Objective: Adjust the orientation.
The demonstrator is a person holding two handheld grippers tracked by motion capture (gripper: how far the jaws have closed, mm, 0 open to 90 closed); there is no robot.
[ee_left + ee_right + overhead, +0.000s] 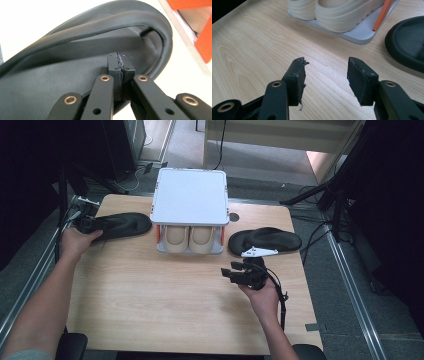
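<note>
Rack: a small two-level shoe rack [190,200] stands at the far middle of the wooden table [150,295]; it has a white top panel, a grey base tray and orange side posts.
Rack contents: a pair of cream shoes [189,239] sits side by side on the lower tray, under the top panel, heels toward the person. In the right gripper view the cream shoes [342,12] rest on the grey tray next to an orange post.
Rack top: the white panel is bare.
Left sandal: a black thong sandal [117,225] lies left of the rack, near it but apart.
Right sandal: a second black sandal [265,240] lies on the table right of the rack, just beside the base tray.
Left gripper: the left gripper [86,223] is at the sandal's outer end; in its own view the jaws are pressed together over the footbed, at the sandal [75,62], with its strap arching beyond.
Right gripper: the right gripper [325,80] has its jaws spread apart over bare wood, holding nothing; from above it [235,270] sits just in front of the right sandal.
</note>
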